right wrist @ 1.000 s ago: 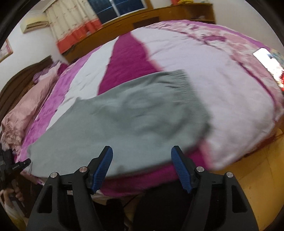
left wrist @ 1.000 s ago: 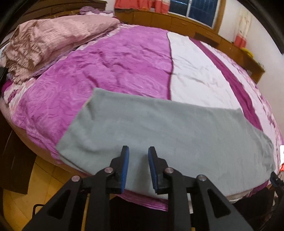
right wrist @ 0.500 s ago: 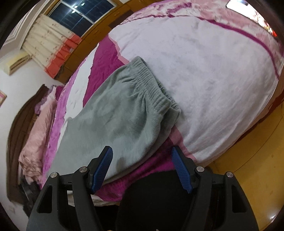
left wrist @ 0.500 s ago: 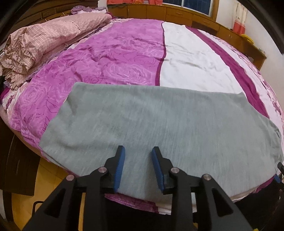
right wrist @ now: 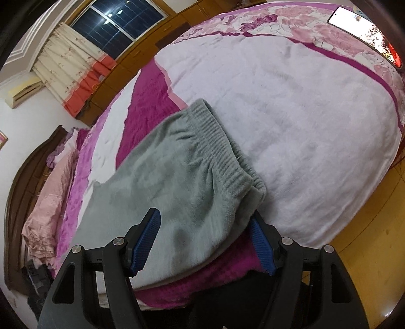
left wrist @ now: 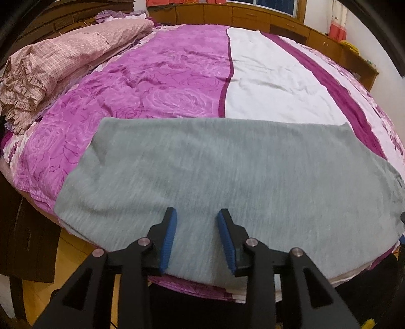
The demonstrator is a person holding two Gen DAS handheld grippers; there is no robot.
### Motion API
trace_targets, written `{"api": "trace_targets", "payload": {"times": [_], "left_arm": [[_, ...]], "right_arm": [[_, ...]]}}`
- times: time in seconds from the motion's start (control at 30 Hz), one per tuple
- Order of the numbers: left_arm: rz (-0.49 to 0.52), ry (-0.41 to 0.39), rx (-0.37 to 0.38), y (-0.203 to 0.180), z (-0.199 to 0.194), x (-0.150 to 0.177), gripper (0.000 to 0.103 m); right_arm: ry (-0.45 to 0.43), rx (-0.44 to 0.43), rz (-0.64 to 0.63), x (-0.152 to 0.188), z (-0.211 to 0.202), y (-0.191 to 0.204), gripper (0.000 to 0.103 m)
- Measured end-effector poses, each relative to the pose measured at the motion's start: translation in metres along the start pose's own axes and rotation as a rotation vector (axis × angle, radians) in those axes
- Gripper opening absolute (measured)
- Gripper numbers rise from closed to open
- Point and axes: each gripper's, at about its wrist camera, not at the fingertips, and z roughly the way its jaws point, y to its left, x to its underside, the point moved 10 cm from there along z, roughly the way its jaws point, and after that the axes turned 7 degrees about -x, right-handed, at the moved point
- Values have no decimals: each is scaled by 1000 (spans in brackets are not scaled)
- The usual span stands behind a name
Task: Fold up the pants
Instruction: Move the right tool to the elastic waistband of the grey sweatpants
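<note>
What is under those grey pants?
The pants lie flat on a bedspread of purple, white and magenta bands, near the bed's front edge. The part of the spread directly beneath them is covered, so anything lying there cannot be seen.

One pair of pants, two tongs, one bed.

I count one grey pants [left wrist: 227,182] lying on one bed [left wrist: 273,76]. My tongs number two: the left [left wrist: 197,217] and the right [right wrist: 205,222], each with two blue pads, four in all. One pink quilt [left wrist: 63,58] is heaped at the bed's far side, one phone [right wrist: 354,17] lies near its edge, and one window [right wrist: 114,22] with one curtain [right wrist: 68,68] is behind.
</note>
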Motion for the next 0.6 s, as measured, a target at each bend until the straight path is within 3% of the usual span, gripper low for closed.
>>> {"api": "trace_targets", "payload": {"times": [0.33, 0.43, 0.6], "left_arm": [[27, 1, -16, -4, 3, 0, 37], [59, -8, -25, -6, 4, -1, 39], [52, -1, -25, -5, 6, -2, 40]], "right_arm": [[-48, -28, -22, 7, 5, 3, 81], [-63, 10, -30, 5, 0, 8, 79], [-104, -45, -81, -1, -3, 27, 76]]}}
